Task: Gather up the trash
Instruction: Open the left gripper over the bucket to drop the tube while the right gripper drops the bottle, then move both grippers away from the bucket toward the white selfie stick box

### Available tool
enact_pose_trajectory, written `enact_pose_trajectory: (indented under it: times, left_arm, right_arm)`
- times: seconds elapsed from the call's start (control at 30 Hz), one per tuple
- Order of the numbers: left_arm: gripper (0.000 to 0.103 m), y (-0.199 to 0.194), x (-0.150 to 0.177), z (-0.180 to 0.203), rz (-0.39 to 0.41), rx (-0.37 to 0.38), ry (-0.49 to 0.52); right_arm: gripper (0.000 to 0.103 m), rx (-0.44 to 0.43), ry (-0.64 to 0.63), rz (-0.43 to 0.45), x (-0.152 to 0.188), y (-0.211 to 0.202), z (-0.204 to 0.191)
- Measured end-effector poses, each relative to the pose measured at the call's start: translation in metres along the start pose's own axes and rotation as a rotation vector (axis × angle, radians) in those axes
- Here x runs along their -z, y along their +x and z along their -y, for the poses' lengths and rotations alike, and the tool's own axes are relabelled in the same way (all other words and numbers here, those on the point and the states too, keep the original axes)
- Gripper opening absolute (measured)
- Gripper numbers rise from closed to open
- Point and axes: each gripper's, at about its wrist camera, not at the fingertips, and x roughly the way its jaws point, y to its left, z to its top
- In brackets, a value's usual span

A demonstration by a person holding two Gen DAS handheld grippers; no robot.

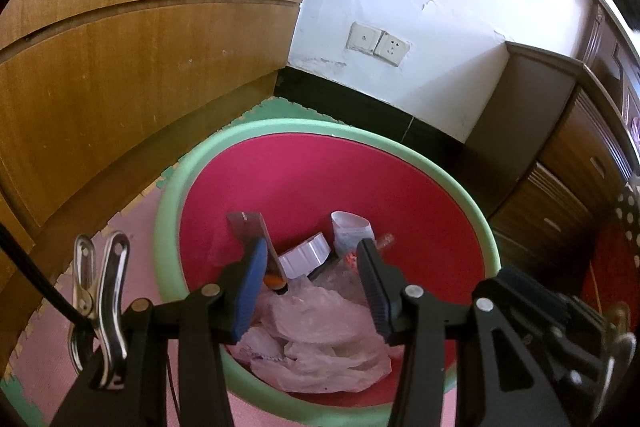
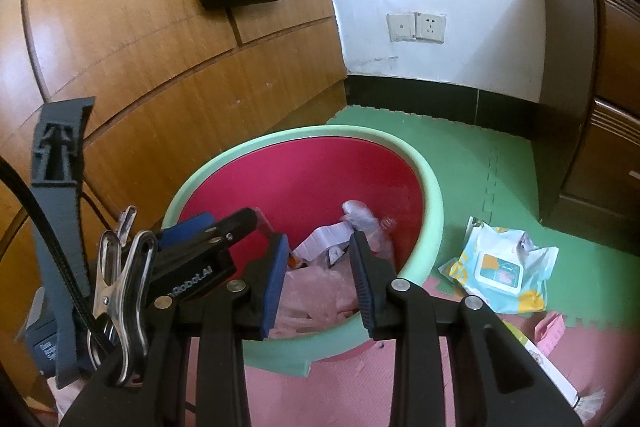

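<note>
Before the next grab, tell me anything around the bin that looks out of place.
A crumpled wet-wipes pack lies on the foam floor mat to the right of the trash bin, apart from its rim, while the other trash is inside. Some pink and white scraps lie nearer the camera. Both grippers hang empty over the bin.

Left tongs (image 1: pixel 312 291) and right tongs (image 2: pixel 320 283) were black with blue ribbed pads (image 2: pixel 276 283), silver rivets (image 1: pixel 414 291), steel spring clips (image 1: pixel 102 311), black cable (image 2: pixel 52 247), white lettering (image 2: pixel 192 283)
</note>
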Motion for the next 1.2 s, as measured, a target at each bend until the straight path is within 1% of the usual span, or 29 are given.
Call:
enact_pose_trajectory:
  times: [0.23,0.33,0.43,0.6,0.77,0.93,1.03,1.2]
  left_arm:
    - [0.049,-0.003,-0.001,0.003,-0.017,0.005,-0.004]
    - [0.049,-0.013,-0.001,0.006,0.003,-0.005,0.000]
    - [0.049,-0.022,0.000,0.011,0.007,-0.008,0.009]
    - [0.049,-0.044,0.006,0.027,0.019,0.020,0.051]
    - [0.049,-0.062,0.024,0.043,0.004,0.018,0.126]
    - [0.049,-0.073,0.045,0.050,-0.041,0.030,0.149]
    - [0.049,-0.083,0.058,0.056,-0.066,0.039,0.180]
    - [0.049,-0.105,0.076,0.064,-0.081,0.052,0.207]
  right_arm:
    - [0.033,-0.021,0.015,0.022,0.010,-0.018,0.001]
    - [0.033,-0.028,0.019,0.025,0.016,-0.026,0.003]
    - [0.033,-0.035,0.029,0.026,0.022,-0.035,0.004]
    - [0.033,-0.042,0.048,0.045,0.032,-0.056,0.008]
    - [0.033,-0.046,0.083,0.064,0.045,-0.076,0.015]
    - [0.033,-0.042,0.121,0.073,0.062,-0.096,0.021]
    - [0.033,-0.036,0.132,0.076,0.071,-0.107,0.023]
    - [0.033,-0.034,0.158,0.086,0.085,-0.124,0.025]
